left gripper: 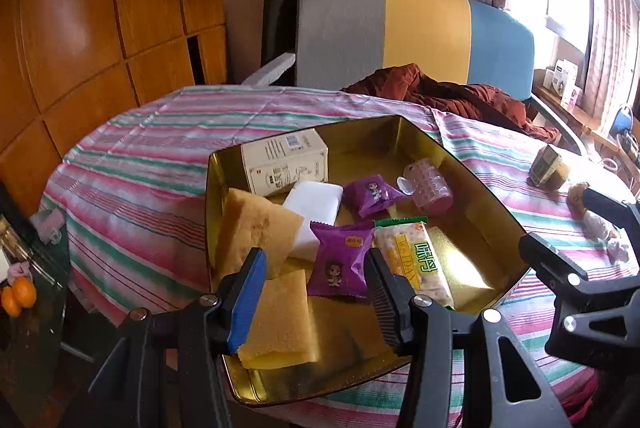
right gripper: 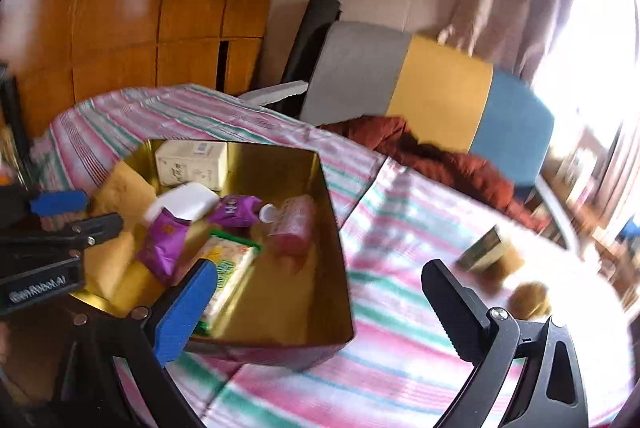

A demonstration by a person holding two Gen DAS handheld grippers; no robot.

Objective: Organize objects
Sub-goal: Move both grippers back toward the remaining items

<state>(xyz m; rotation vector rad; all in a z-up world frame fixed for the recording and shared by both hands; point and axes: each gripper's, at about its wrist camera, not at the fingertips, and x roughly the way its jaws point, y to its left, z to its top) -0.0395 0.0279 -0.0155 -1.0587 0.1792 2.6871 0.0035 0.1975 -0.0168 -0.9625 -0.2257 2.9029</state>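
A gold tin box [left gripper: 484, 196] sits on the striped table. It holds a cream carton [left gripper: 286, 160], a white block [left gripper: 314, 206], yellow sponges [left gripper: 280, 312], two purple snack packets [left gripper: 340, 260], a green-labelled cracker pack [left gripper: 416, 260] and a pink plastic cup [left gripper: 428, 184]. My left gripper [left gripper: 316, 264] is open and empty above the box's near end. My right gripper [right gripper: 320, 280] is open and empty, right of the box [right gripper: 332, 268]. Outside the box on the table lie a small green box [right gripper: 482, 248] and a brown round item [right gripper: 528, 298].
The table has a pink, green and white striped cloth [left gripper: 160, 148]. A grey, yellow and blue chair [left gripper: 420, 32] with a rust-red garment [left gripper: 440, 92] stands behind it. Wooden cabinets [left gripper: 100, 28] are at left. Oranges [left gripper: 18, 298] sit low left. A window is at right.
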